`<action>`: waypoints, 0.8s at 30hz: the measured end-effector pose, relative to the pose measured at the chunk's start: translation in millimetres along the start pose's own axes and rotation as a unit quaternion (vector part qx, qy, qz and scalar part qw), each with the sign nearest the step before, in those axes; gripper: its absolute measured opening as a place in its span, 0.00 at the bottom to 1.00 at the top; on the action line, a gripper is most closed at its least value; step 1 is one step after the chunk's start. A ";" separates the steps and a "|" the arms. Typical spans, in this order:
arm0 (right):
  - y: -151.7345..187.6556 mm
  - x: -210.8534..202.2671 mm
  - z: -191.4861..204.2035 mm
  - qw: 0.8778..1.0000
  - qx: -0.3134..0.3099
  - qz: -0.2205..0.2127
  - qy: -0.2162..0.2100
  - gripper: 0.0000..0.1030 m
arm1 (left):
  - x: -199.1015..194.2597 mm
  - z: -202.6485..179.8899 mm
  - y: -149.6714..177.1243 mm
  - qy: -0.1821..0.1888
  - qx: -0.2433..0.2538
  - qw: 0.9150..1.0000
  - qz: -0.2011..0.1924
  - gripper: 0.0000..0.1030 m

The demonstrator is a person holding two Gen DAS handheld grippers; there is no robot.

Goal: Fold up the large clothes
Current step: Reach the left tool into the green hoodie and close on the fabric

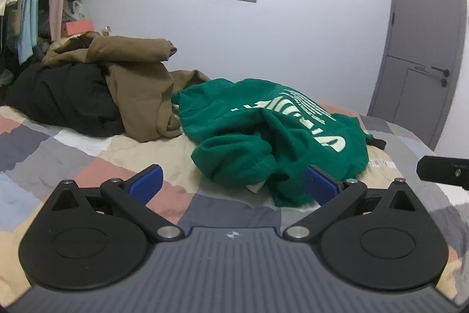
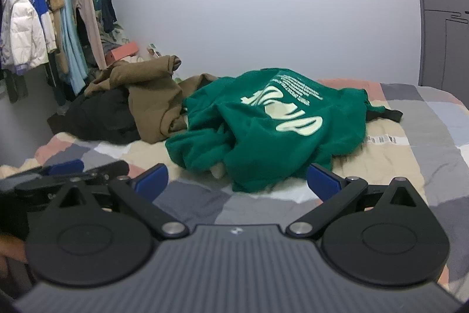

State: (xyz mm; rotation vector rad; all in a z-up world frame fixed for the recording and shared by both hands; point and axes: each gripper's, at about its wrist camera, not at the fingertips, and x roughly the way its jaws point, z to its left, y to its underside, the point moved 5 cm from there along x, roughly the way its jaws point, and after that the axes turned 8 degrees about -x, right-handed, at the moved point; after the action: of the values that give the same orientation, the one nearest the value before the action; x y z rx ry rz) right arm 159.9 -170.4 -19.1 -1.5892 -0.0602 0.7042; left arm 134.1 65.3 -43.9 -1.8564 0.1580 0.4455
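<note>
**Green sweatshirt up first, nothing grabbed yet**

Green sweatshirt [image 1: 272, 137] lies crumpled mid-bed on the patchwork quilt [image 1: 96, 172], nearest of the pile, so probably first. Left gripper [image 1: 233, 185] and right gripper [image 2: 237, 181] hover spread wide, empty, lined up on its near edge.

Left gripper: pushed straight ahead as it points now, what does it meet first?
Probably the crumpled green sweatshirt on the bed. The open left gripper points at its near edge, with only bare quilt between; depth is uncertain.
</note>
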 end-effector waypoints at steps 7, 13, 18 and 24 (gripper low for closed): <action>-17.5 38.4 -9.2 1.000 0.014 0.010 0.013 1.00 | 56.9 3.7 -9.0 -0.004 0.017 1.000 0.019 1.00; -21.5 79.1 -15.6 0.999 0.019 0.022 0.018 1.00 | 129.8 15.3 -8.1 -0.014 0.013 0.999 0.048 0.99; 4.9 108.8 -31.2 0.999 0.020 0.035 0.020 1.00 | 185.9 22.7 -2.0 0.002 -0.014 0.997 0.072 0.99; 50.0 142.5 -54.8 0.998 0.011 0.064 0.027 1.00 | 241.9 45.4 4.7 0.018 -0.095 0.991 0.092 0.99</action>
State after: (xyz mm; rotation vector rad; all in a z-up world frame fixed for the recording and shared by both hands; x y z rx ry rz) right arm 282.4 -165.1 -123.0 -1.6010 0.0893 0.7590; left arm 344.6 133.5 -151.8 -2.0469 0.3236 0.5703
